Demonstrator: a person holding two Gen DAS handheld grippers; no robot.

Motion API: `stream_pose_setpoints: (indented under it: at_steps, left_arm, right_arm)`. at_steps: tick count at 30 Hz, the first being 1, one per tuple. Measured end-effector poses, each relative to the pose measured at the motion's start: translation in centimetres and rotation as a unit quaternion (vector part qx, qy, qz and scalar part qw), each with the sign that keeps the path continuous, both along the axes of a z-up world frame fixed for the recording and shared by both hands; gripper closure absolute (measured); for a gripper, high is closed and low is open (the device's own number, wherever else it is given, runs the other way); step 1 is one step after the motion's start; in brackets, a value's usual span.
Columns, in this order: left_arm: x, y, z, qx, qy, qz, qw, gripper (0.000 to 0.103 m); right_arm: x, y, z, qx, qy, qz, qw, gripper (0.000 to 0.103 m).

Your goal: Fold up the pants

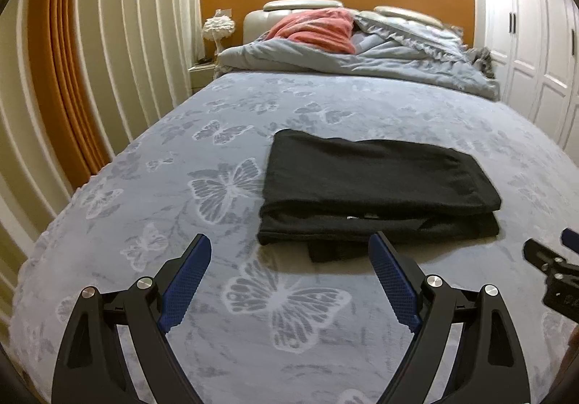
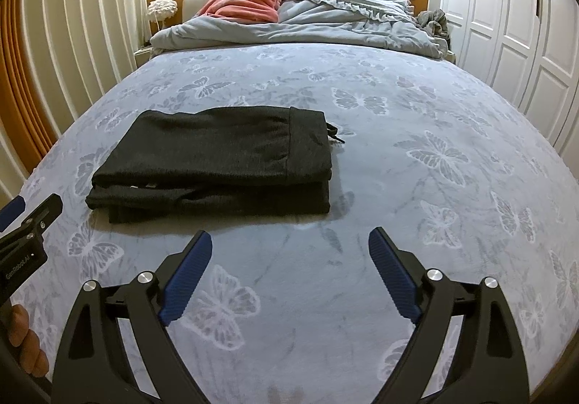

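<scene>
The dark grey pants point(image 1: 376, 186) lie folded into a thick rectangle on the butterfly-print bed cover point(image 1: 181, 165). In the right wrist view the pants point(image 2: 217, 165) show the waistband and drawstring at their right end. My left gripper point(image 1: 291, 248) is open and empty, just in front of the pants' near edge. My right gripper point(image 2: 291, 244) is open and empty, in front of and to the right of the pants. Each gripper shows at the edge of the other view: the right one point(image 1: 557, 259), the left one point(image 2: 25, 223).
A crumpled grey duvet point(image 2: 289, 27) and a pink blanket point(image 2: 246, 2) lie at the head of the bed. White wardrobe doors point(image 2: 506, 24) stand on the right, curtains point(image 1: 90, 60) on the left, a white lamp point(image 1: 217, 27) by the headboard.
</scene>
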State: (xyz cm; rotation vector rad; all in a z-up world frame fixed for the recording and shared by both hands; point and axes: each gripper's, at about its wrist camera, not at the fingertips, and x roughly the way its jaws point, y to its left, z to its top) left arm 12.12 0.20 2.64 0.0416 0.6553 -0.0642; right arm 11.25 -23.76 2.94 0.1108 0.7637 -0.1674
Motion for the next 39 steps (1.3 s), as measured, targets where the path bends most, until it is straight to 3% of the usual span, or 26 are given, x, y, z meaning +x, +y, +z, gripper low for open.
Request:
stream_pose_setpoints:
  at_steps: [17, 39]
  left_arm:
    - [-0.9, -0.8, -1.7, 0.014, 0.035, -0.014, 0.9992, 0.019]
    - [-0.8, -1.4, -1.6, 0.024, 0.043, -0.016, 0.9987, 0.021]
  right_arm:
    - [-1.2, -0.5, -1.0, 0.004, 0.012, -0.012, 1.0, 0.017]
    - [-1.3, -0.7, -1.0, 0.002, 0.011, -0.01, 1.0, 0.017]
